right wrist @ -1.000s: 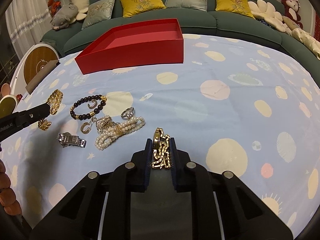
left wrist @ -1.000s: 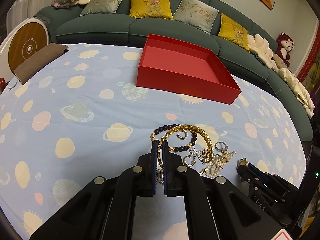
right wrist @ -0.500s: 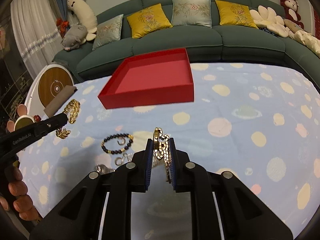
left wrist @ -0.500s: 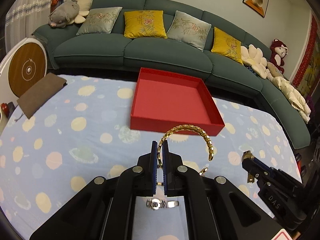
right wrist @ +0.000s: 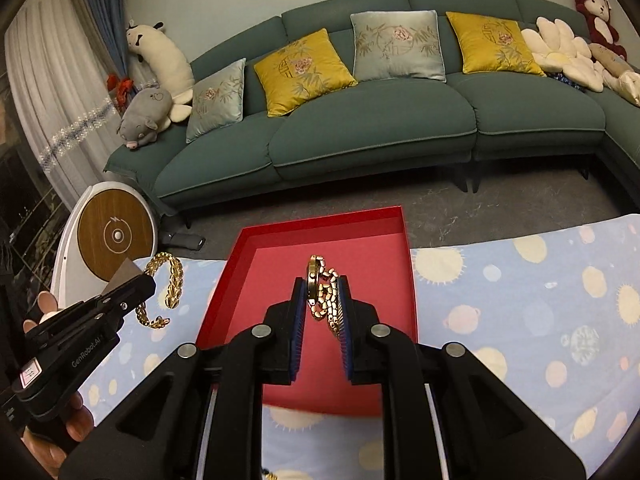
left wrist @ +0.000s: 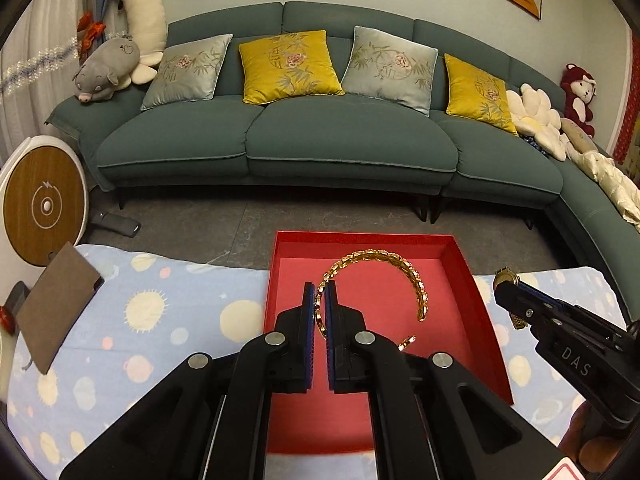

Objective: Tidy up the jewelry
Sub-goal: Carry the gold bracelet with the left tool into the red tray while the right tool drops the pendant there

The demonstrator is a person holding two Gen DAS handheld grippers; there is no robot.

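Both pieces now over red box point(left wrist: 472, 280) (jewelry pile gone).

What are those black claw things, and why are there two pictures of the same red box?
Each claw is a hand-held gripper: a person squeezes one in each hand, and a little camera sits on each, looking along its two fingers. So one picture is from the left hand-held gripper, the other from the right hand-held gripper. Each picture also shows the other claw off to its side. The left one pinches a gold bangle. The right one pinches a gold watch with a chain strap. Both hang over the red box, which sits on a blue cloth with planets. Behind it is a green sofa.
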